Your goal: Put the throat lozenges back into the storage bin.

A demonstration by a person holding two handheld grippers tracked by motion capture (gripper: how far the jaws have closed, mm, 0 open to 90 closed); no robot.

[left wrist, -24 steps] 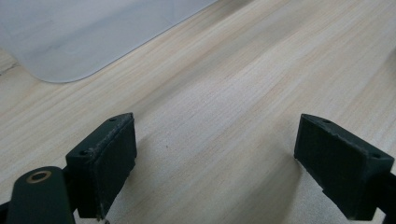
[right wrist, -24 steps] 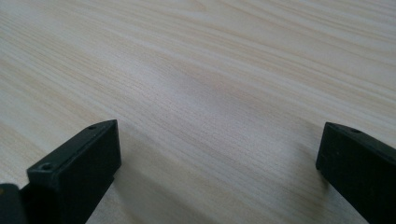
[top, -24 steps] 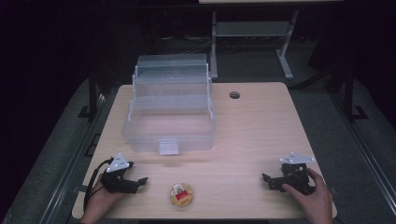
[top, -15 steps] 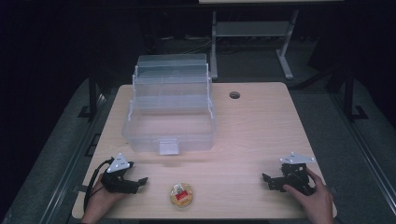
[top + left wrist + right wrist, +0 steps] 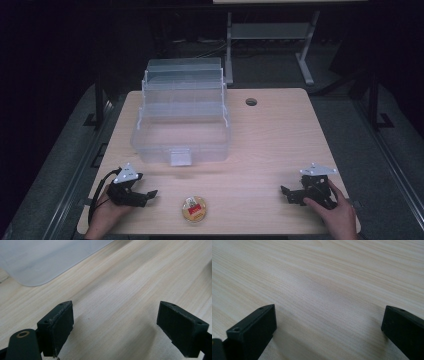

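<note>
Pale wood grain covers the table [image 5: 280, 145], which stands in a dark room. At its near left corner the left gripper [image 5: 145, 196] rests on the wood in the person's left hand [image 5: 107, 212], a black cable looping from it toward the table edge and a grey plate on top. Its jaws stand wide apart with only bare wood between them; in the left gripper view [image 5: 115, 330] they point over the table toward a corner of the box [image 5: 42, 260].

Just to the right of that gripper, near the front edge, lies a small round tub [image 5: 194, 208], amber with a red and white label on its lid. It sits flat on the table, apart from both grippers and a little in front of the box, nearer the left gripper than the right.

The box [image 5: 182, 120] is clear plastic, open, with stepped trays rising toward the back; it stands on the left half of the table, its latch facing the person. Further right, near the far edge, a dark round hole [image 5: 251, 102] shows in the tabletop.

At the near right corner the right gripper [image 5: 286, 194] lies on the table in the right hand [image 5: 335, 212], pointing left. Its jaws are also spread wide, holding nothing; the right gripper view [image 5: 329, 332] shows plain wood between them.
</note>
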